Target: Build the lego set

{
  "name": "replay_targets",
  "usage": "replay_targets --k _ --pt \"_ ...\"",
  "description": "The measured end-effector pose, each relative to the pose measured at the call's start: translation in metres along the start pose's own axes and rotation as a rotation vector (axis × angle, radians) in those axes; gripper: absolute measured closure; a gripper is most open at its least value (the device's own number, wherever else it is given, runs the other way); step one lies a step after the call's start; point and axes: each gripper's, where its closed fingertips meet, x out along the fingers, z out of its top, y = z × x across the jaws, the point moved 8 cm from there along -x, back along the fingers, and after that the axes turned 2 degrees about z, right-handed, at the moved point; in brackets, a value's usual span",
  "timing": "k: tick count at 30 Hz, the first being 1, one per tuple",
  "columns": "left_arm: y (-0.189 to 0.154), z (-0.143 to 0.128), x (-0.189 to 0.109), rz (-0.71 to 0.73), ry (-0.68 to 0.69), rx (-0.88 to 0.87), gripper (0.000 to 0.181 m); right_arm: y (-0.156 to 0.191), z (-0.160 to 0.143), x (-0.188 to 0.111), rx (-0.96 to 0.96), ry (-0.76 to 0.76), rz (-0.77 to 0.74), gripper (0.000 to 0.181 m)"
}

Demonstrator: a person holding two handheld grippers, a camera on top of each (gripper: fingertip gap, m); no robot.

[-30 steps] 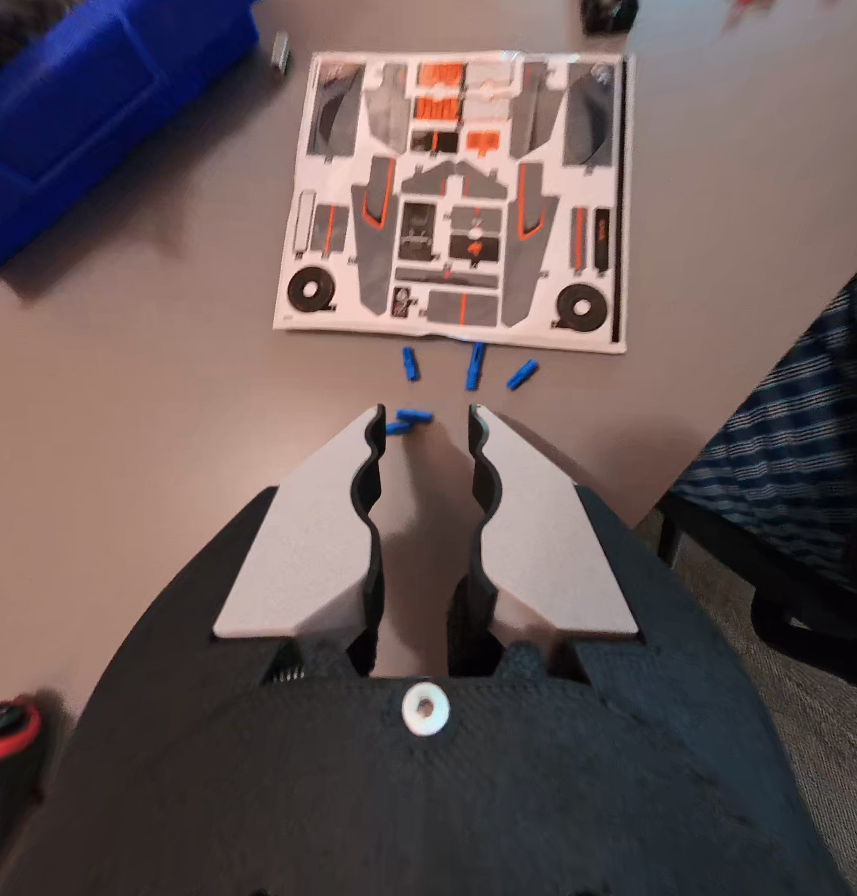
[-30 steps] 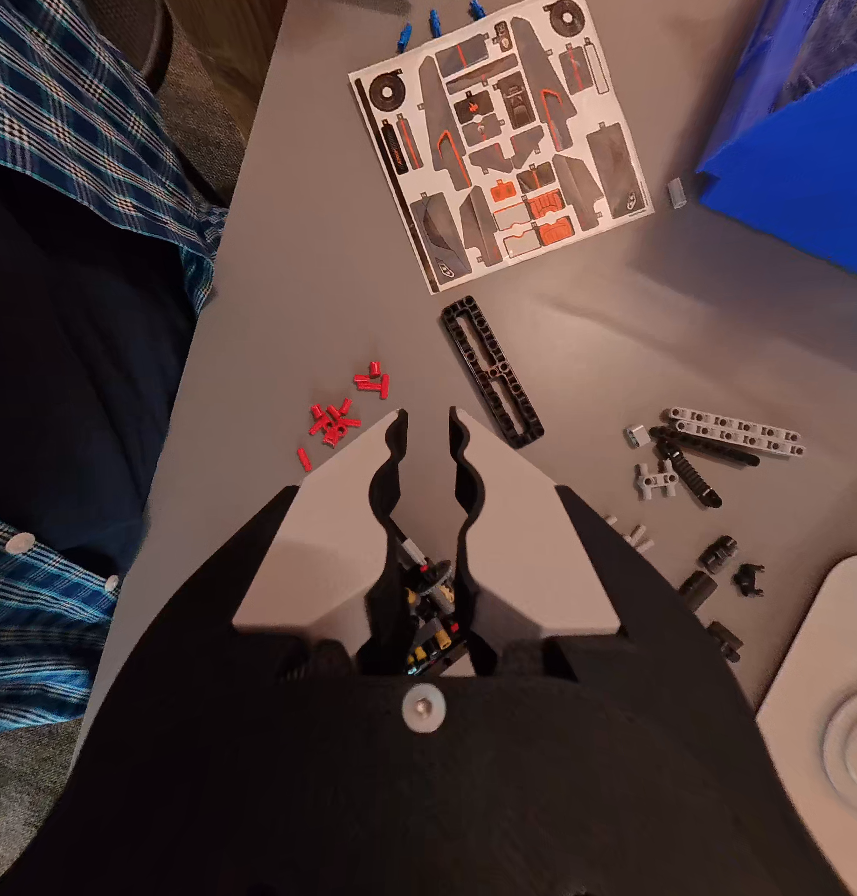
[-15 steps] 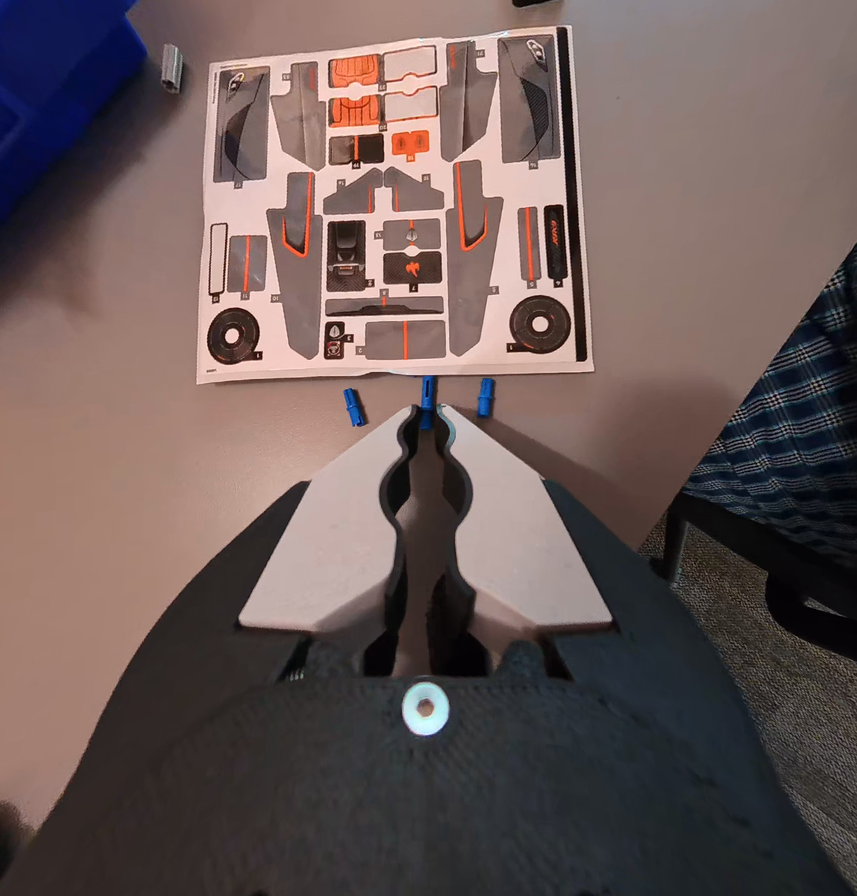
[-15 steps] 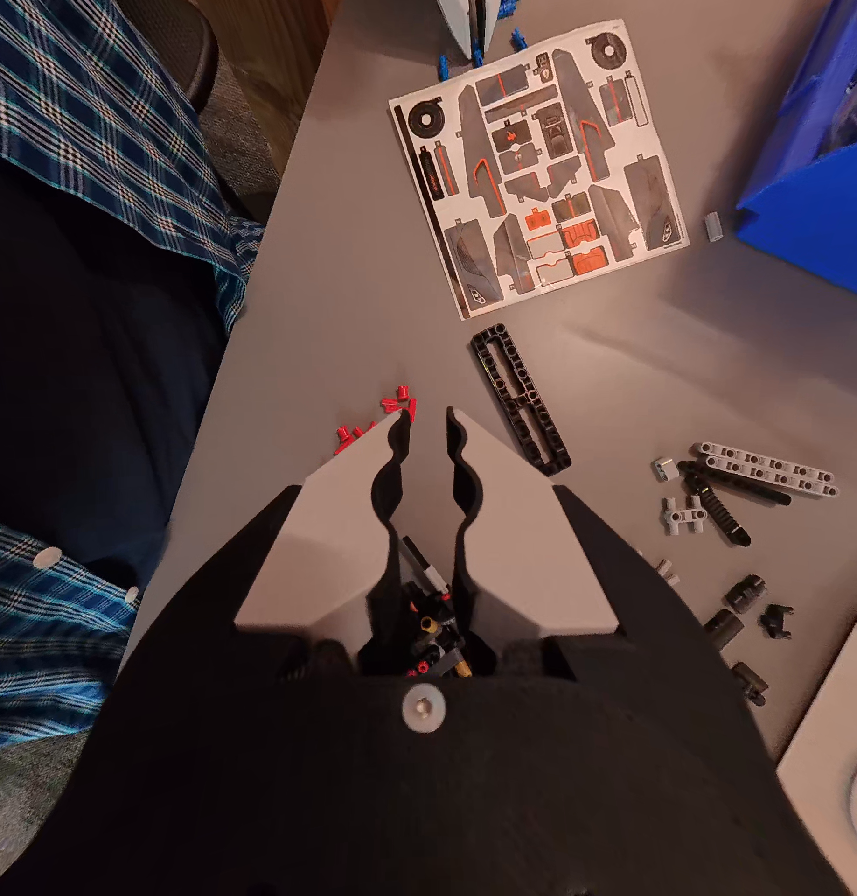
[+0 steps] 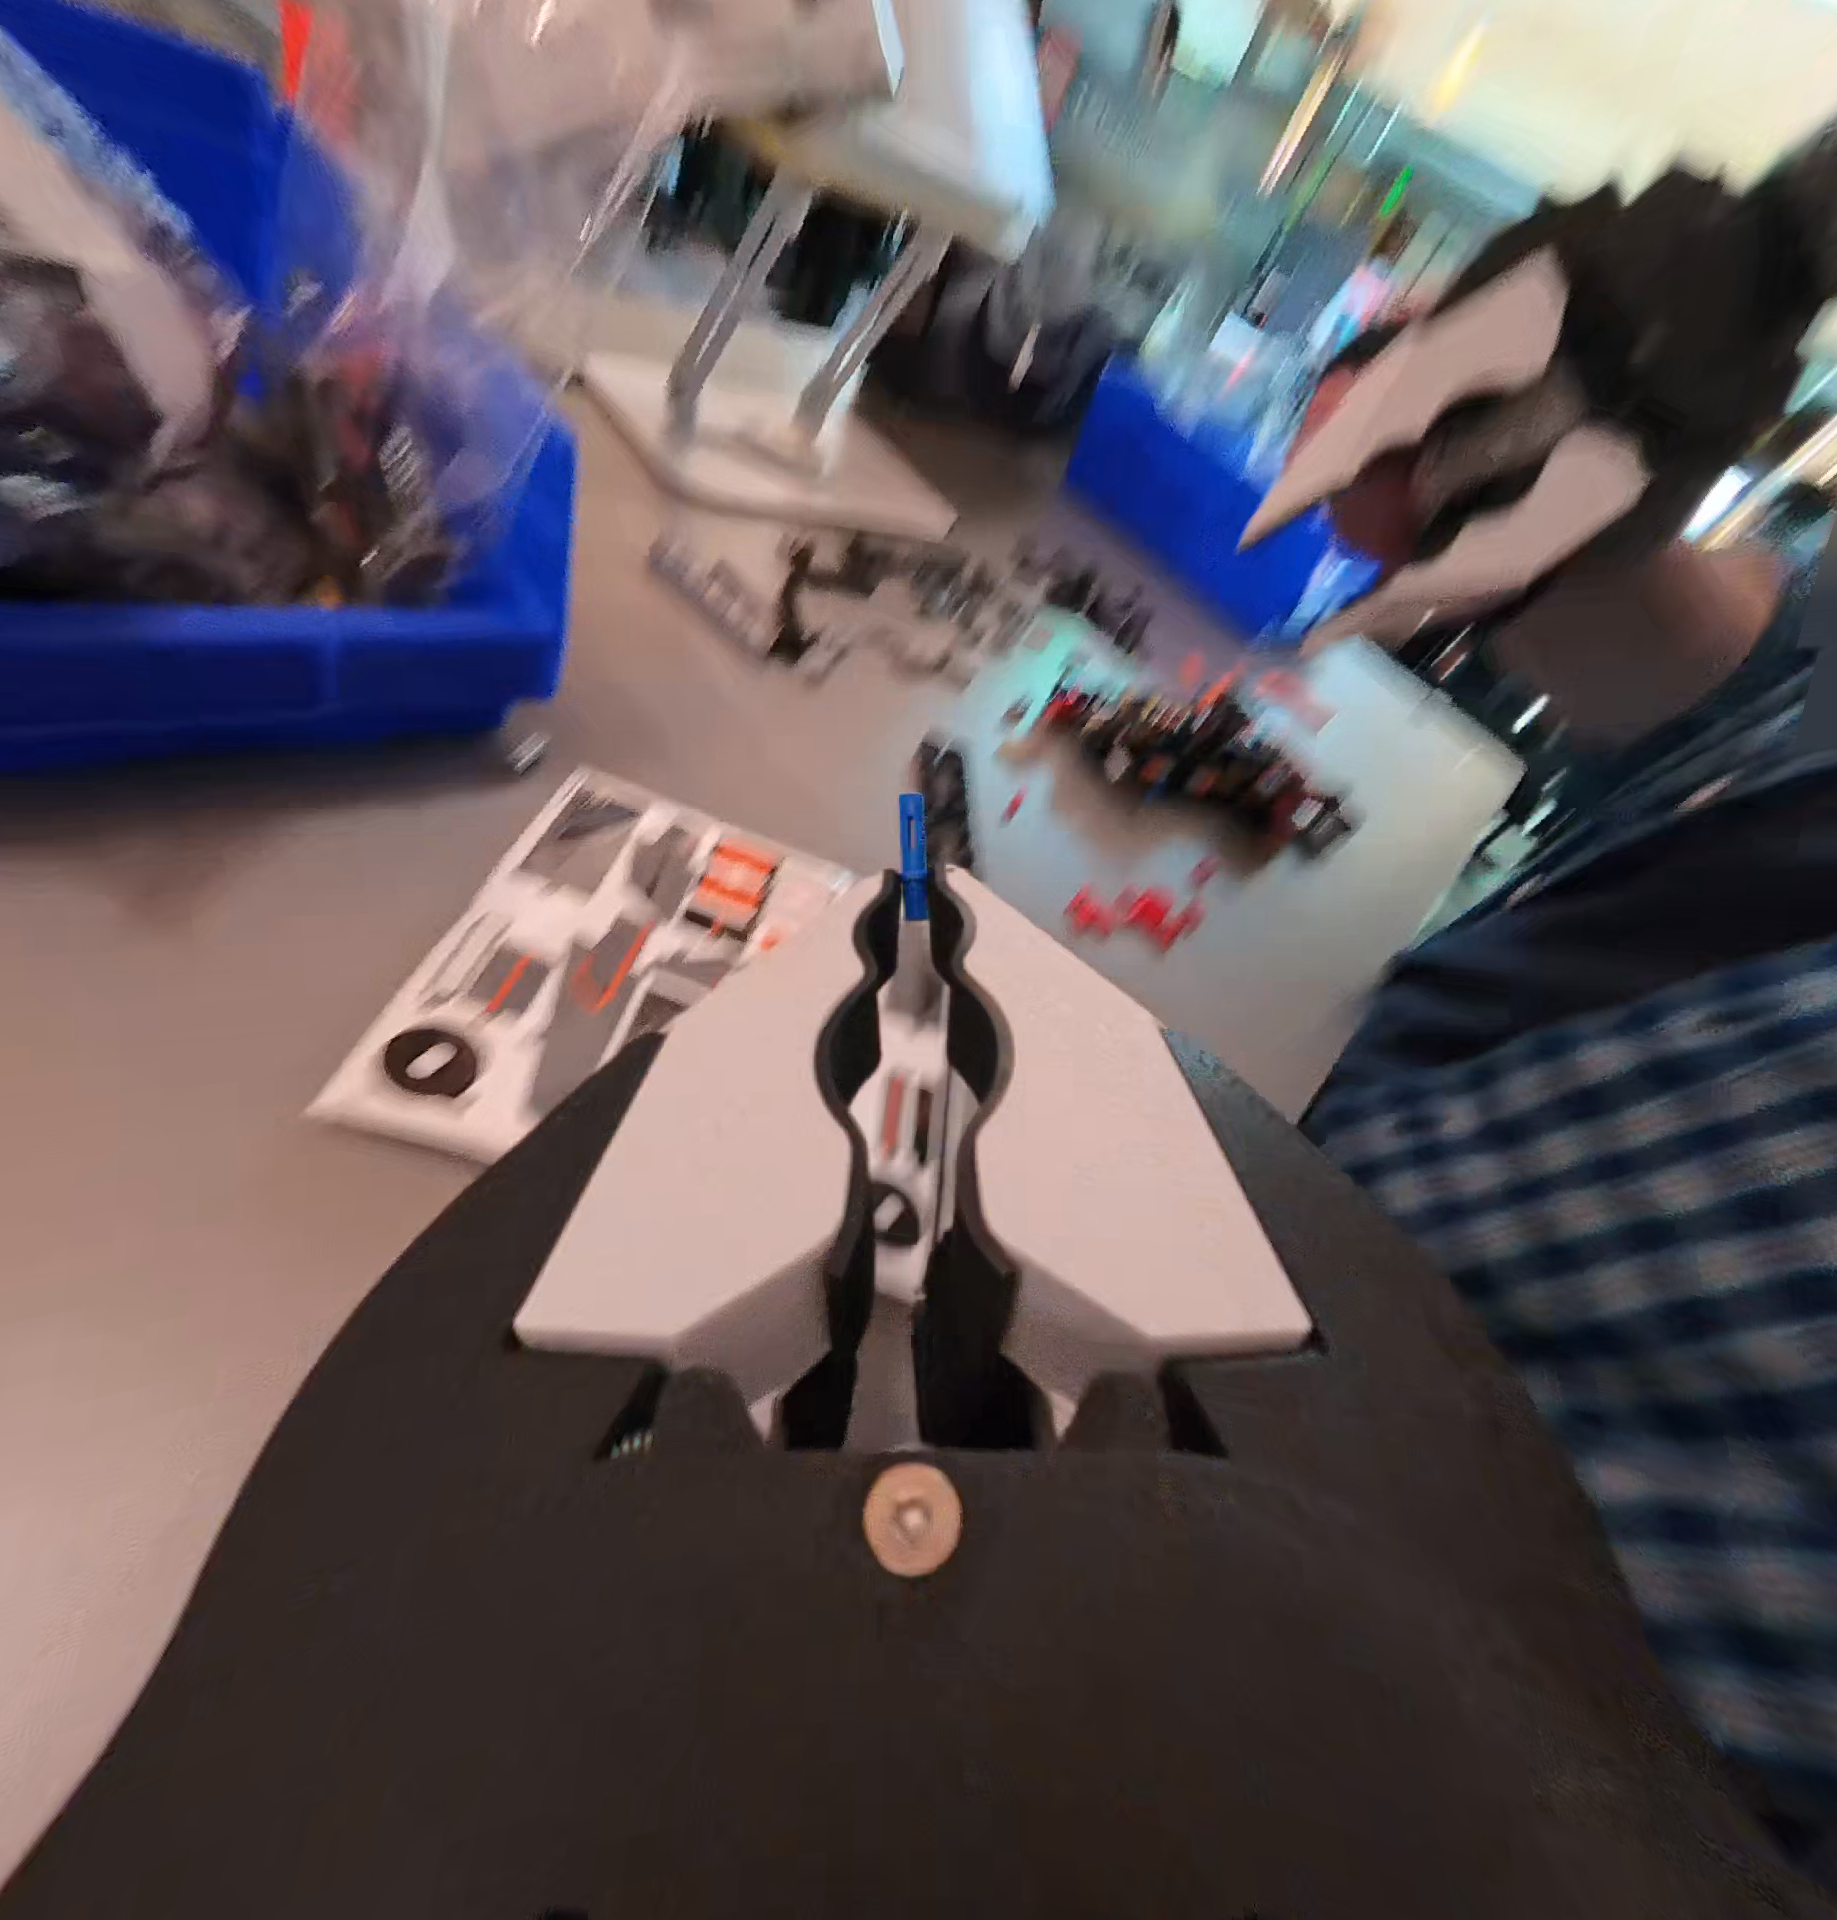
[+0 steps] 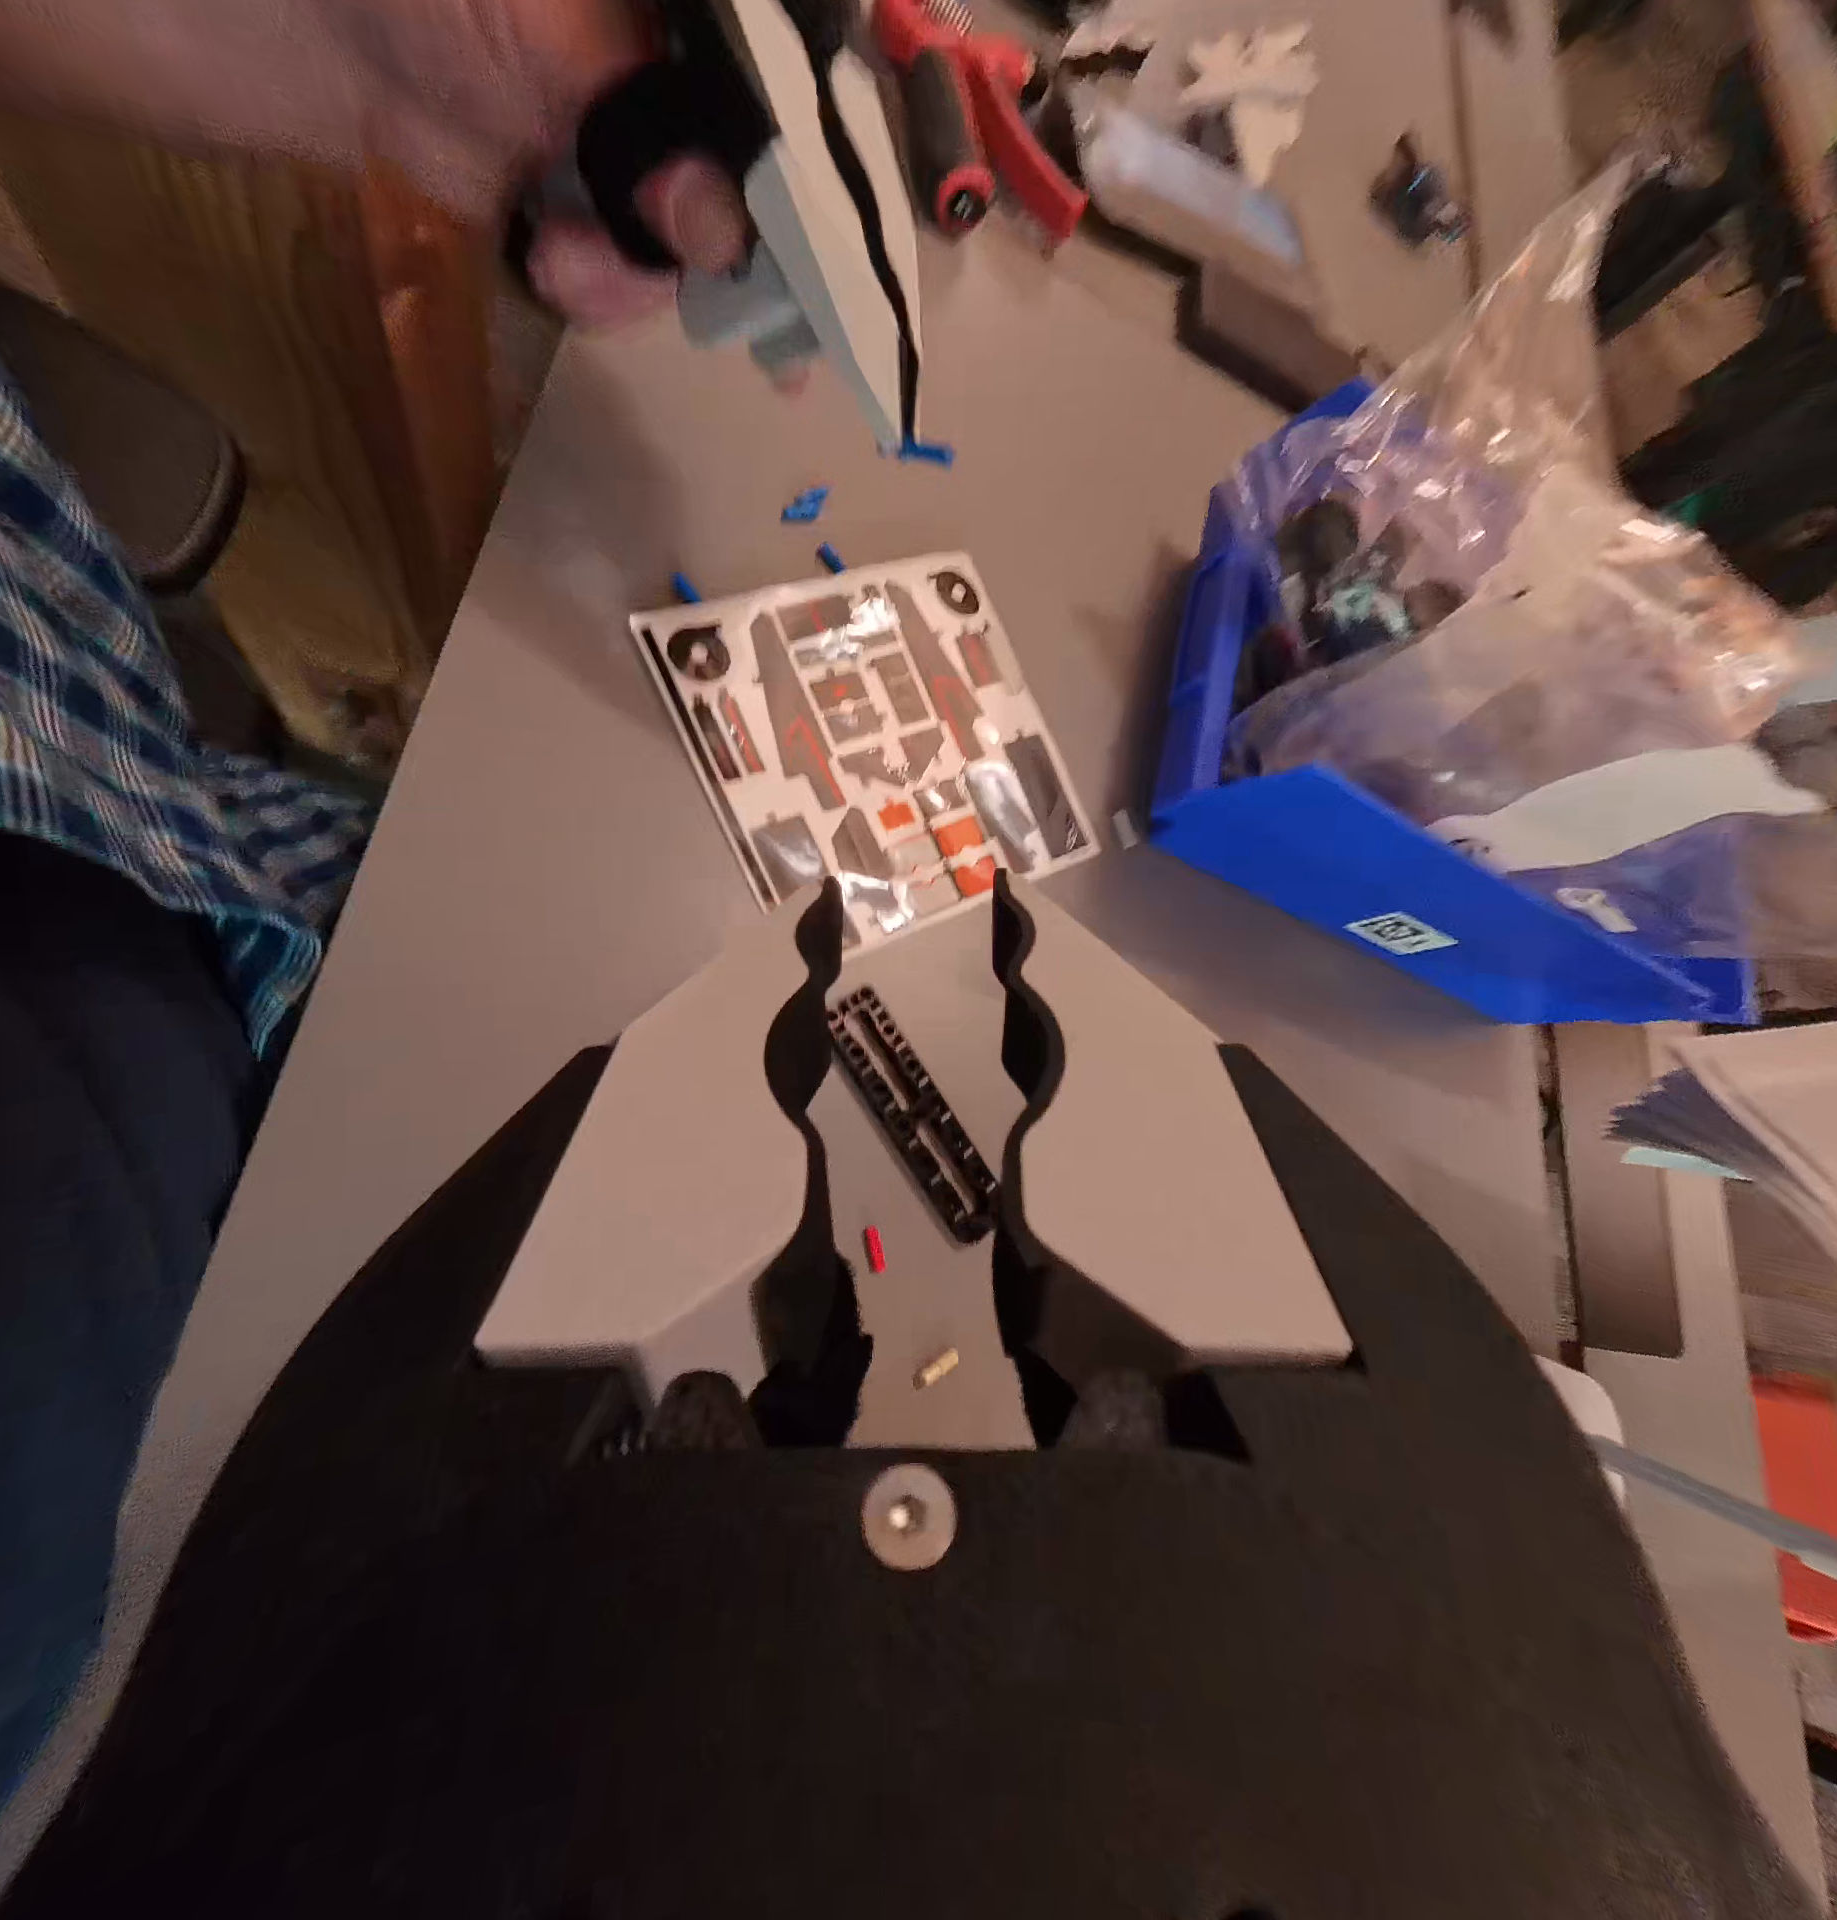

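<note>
My left gripper (image 5: 914, 883) is shut on a small blue pin (image 5: 912, 847) and holds it upright above the sticker sheet (image 5: 602, 966). In the right wrist view the left gripper (image 6: 898, 426) hangs over the table's far end with the blue pin (image 6: 924, 452) at its tips. My right gripper (image 6: 914, 904) is open and empty above a black frame beam (image 6: 909, 1112). A red pin (image 6: 872, 1247) and a tan pin (image 6: 935, 1366) lie between its fingers. Loose blue pins (image 6: 805, 504) lie beyond the sticker sheet (image 6: 862, 748). The left wrist view is blurred.
A blue bin (image 6: 1413, 862) with plastic bags of parts stands right of the sheet. Red pins (image 5: 1132, 914) and a dark part-built assembly (image 5: 1184, 748) lie by the table edge near a person's plaid sleeve (image 5: 1620, 1195). A red-handled tool (image 6: 955, 135) lies at the far end. The left gripper's tips are roughly 15 cm from the right gripper's.
My left gripper closed on a blue pin by the sheet, lifted it and swung upward. My right gripper opened wider and tilted up from the table.
</note>
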Motion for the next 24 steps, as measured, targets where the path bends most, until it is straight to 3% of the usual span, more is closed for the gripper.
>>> replay_targets --k 3,11,24 --pt "-0.020 0.009 0.032 -0.157 -0.130 -0.149 0.177 0.012 0.013 -0.006 -0.029 -0.020 -0.140 0.152" --pt "-0.056 0.027 0.098 -0.381 -0.230 -0.348 0.177 0.022 0.025 -0.010 -0.034 -0.086 -0.366 0.152" --pt "-0.064 0.032 0.115 -0.490 -0.342 -0.522 0.177 0.014 0.024 0.006 -0.074 -0.081 -0.519 0.151"
